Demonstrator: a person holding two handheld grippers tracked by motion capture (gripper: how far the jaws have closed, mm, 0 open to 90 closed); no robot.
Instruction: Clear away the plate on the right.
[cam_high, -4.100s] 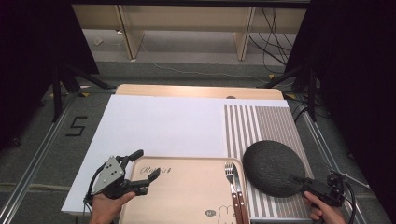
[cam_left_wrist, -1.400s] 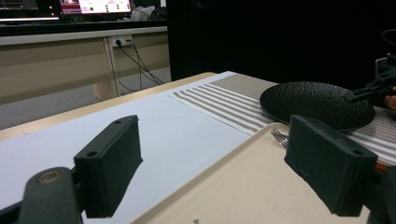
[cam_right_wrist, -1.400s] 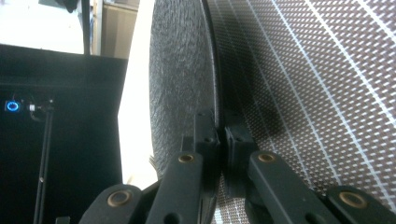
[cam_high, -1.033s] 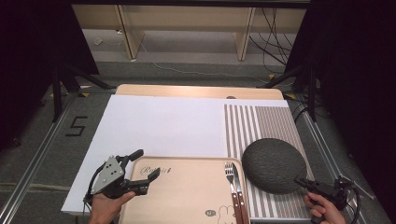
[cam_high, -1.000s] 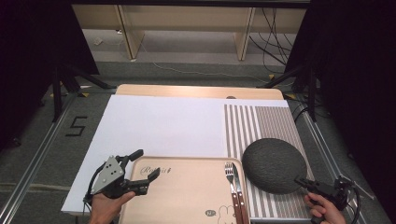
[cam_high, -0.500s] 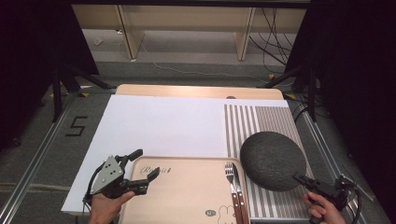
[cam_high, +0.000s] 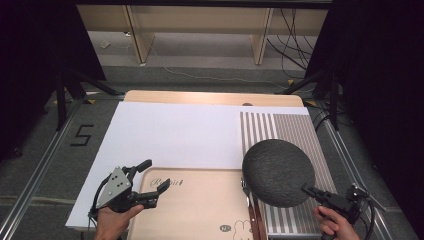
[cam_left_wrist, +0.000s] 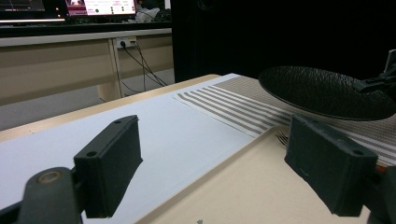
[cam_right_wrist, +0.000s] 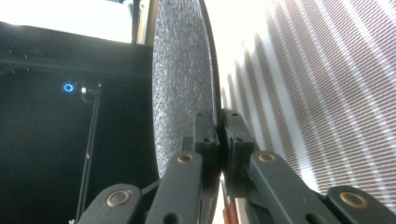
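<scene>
A dark, rough round plate (cam_high: 278, 172) hangs tilted just above the striped placemat (cam_high: 290, 127) at the right. My right gripper (cam_high: 306, 189) is shut on its near right rim. In the right gripper view the two jaws pinch the plate's thin edge (cam_right_wrist: 218, 135), and the plate (cam_right_wrist: 180, 79) stands on edge against the striped placemat (cam_right_wrist: 303, 93). My left gripper (cam_high: 151, 181) stands open over the left edge of the wooden tray (cam_high: 200, 210), with nothing between its jaws (cam_left_wrist: 219, 168). From there the plate (cam_left_wrist: 327, 91) shows at the right.
A fork and a knife (cam_high: 248, 200) lie along the tray's right side, partly under the plate's left rim. A white sheet (cam_high: 170, 132) covers the table's left and middle. Dark stands and cables line the floor beyond the far table edge.
My right gripper has carried the plate to the left, so its rim now overhangs the cutlery. The left gripper has kept still.
</scene>
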